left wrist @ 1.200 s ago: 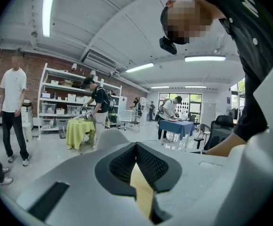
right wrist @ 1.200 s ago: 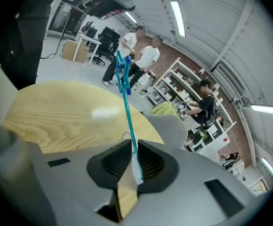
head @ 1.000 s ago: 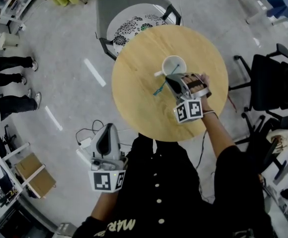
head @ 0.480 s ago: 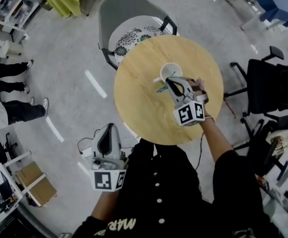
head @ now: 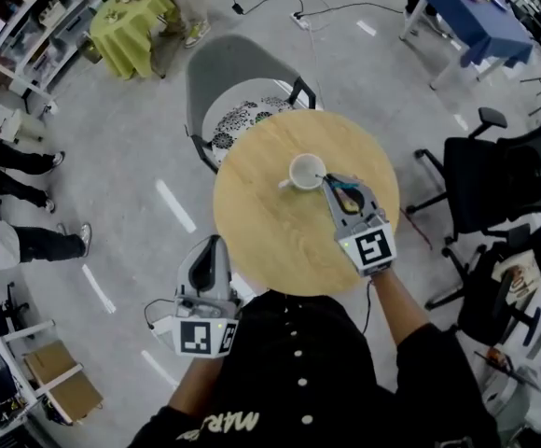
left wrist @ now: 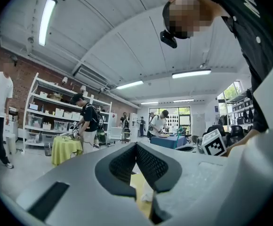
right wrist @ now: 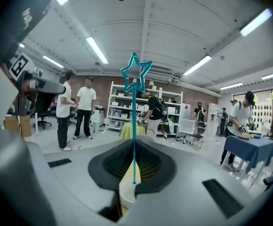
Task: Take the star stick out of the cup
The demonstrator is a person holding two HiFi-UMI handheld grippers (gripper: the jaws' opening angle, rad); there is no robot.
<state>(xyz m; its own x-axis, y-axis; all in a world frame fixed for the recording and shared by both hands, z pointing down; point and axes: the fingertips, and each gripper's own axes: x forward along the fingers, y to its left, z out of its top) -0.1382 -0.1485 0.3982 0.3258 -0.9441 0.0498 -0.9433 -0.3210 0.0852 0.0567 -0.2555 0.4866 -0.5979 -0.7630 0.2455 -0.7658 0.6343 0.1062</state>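
Note:
A white cup [head: 305, 172] stands near the middle of the round wooden table [head: 261, 231]. My right gripper [head: 334, 183] hovers just right of the cup, shut on the thin teal star stick [head: 347, 189]. In the right gripper view the stick [right wrist: 134, 126] stands upright between the closed jaws with its outlined star on top, its lower end free above the cup [right wrist: 126, 192]. My left gripper [head: 212, 245] is held off the table's near left edge, shut with nothing in it [left wrist: 136, 149].
A grey chair with a patterned cushion [head: 248, 110] stands behind the table. Black office chairs [head: 499, 180] are at the right. People stand at the left [head: 14, 161]. A yellow-green covered table [head: 131, 21] and a blue table [head: 462, 7] are farther off.
The star stick, which leaned out of the cup a second ago, has been lifted clear of it. The right gripper has moved to the cup's right side. The left gripper has stayed put.

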